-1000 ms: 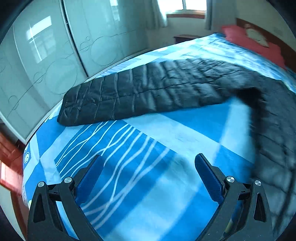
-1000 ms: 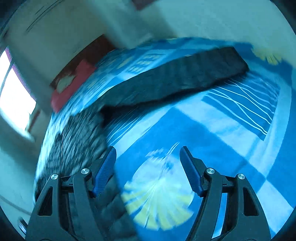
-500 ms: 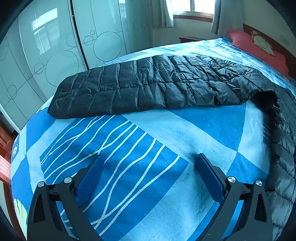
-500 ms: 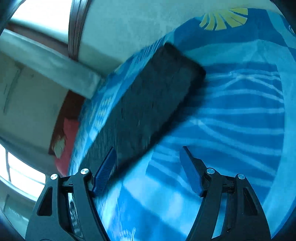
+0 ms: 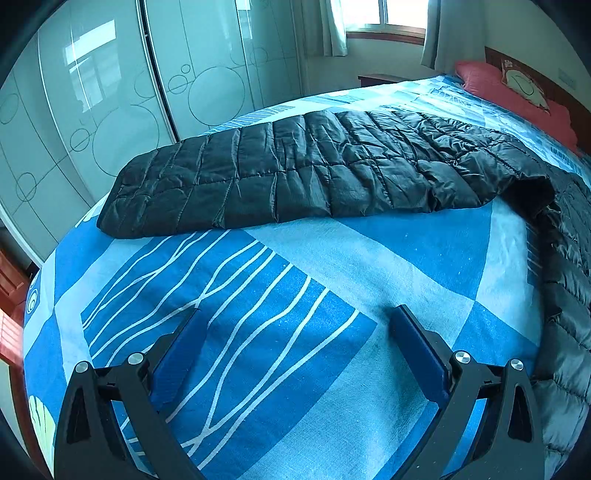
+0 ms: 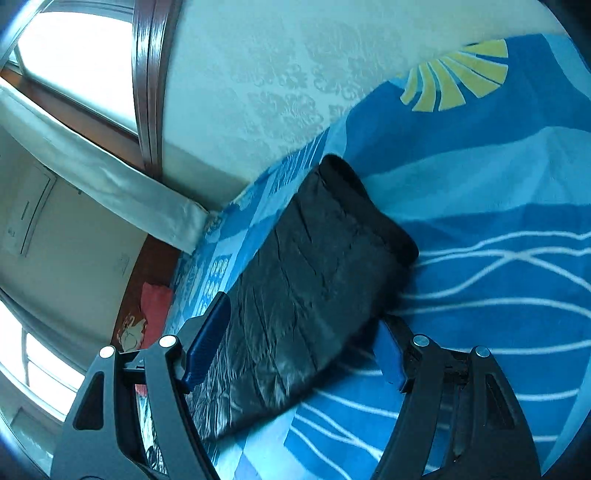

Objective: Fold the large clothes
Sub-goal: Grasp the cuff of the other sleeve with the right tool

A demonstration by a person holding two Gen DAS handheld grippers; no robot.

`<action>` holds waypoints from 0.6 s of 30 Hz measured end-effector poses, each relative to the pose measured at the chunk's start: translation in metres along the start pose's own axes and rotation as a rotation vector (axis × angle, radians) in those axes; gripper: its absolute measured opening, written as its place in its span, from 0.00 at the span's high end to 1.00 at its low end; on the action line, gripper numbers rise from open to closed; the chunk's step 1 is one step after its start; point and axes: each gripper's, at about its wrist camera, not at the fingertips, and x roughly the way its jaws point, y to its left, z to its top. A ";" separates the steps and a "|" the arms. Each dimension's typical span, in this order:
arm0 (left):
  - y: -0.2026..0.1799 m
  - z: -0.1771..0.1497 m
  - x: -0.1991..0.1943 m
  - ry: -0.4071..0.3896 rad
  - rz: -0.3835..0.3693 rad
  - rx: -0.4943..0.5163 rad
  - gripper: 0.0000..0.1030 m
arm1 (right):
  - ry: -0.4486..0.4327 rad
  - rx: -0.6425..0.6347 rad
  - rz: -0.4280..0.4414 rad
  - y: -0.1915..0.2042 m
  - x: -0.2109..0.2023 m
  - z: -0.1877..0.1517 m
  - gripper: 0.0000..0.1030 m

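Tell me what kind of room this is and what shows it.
A bedroom, most likely in a home. A black puffer jacket lies spread on a bed with a blue patterned cover, a red pillow sits at its head, and a wardrobe with sliding doors lines the wall beside a curtained window.

We carry two matte black plastic grippers, the left gripper point(image 5: 295, 347) and right gripper point(image 6: 303, 339), each with flat blue rubber finger pads point(image 5: 417, 354), triangular cut-outs and round silver screws point(image 5: 462, 357).

Jacket point(image 5: 314, 173) across the bed point(image 5: 406, 251), pillow point(image 5: 509, 92) behind.
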 end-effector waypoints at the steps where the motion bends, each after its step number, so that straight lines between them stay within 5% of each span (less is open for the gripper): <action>1: -0.001 0.000 0.000 0.000 0.001 0.001 0.04 | -0.006 -0.011 -0.010 0.002 0.000 0.000 0.30; 3: -0.001 0.000 0.000 -0.001 0.003 0.001 0.04 | -0.014 -0.049 -0.062 0.007 0.004 0.002 0.36; 5: -0.002 0.001 0.001 -0.001 0.006 0.002 0.04 | -0.011 -0.083 -0.118 0.009 0.011 0.004 0.51; 7: -0.003 0.001 0.002 -0.002 0.010 0.003 0.04 | 0.015 -0.085 -0.123 0.005 0.019 0.007 0.85; 13: -0.004 0.001 0.003 -0.004 0.011 0.003 0.04 | 0.007 -0.149 -0.088 0.031 0.012 0.008 0.93; 18: -0.003 0.000 0.003 -0.008 0.008 -0.001 0.04 | 0.011 -0.356 0.020 0.116 -0.002 -0.022 0.93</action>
